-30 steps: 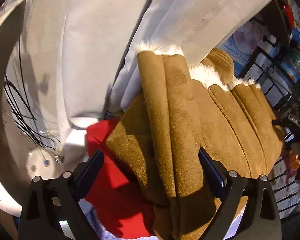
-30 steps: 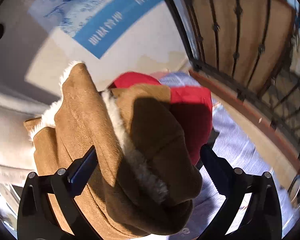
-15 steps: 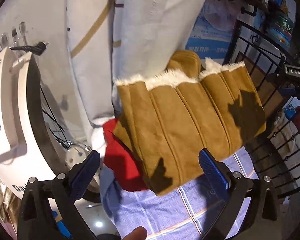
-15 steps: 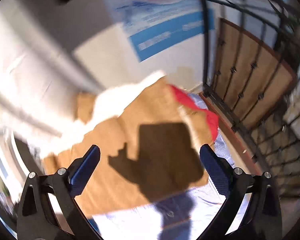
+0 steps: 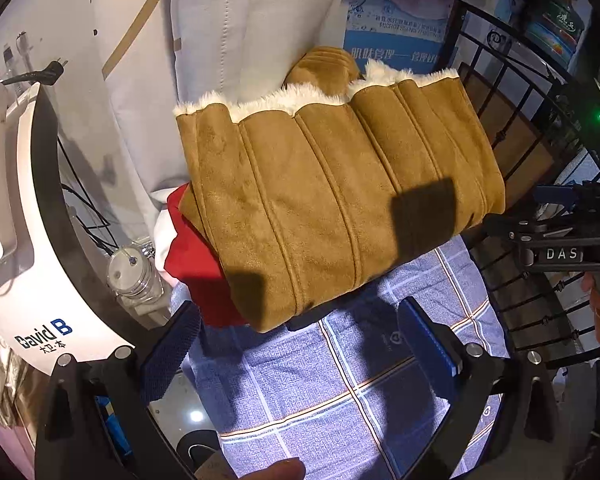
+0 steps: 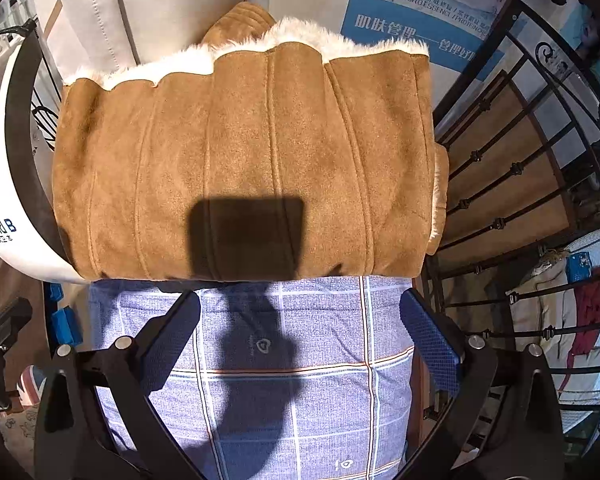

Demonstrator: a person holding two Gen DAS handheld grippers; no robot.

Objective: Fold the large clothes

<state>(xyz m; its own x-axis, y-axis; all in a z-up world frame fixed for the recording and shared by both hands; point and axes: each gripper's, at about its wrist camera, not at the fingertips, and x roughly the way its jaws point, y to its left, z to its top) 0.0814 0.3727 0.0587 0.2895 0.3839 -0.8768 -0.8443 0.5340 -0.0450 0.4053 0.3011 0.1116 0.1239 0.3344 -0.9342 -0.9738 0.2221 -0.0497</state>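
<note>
Left wrist, fingers wide apart, holding nothing, coat beyond

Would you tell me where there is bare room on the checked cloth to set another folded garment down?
The checked cloth lies bare between the folded tan coat and both open grippers, left and right. Crowded: the coat fills the far part, over a red garment.

The folded coat hides most of the red garment.
</note>
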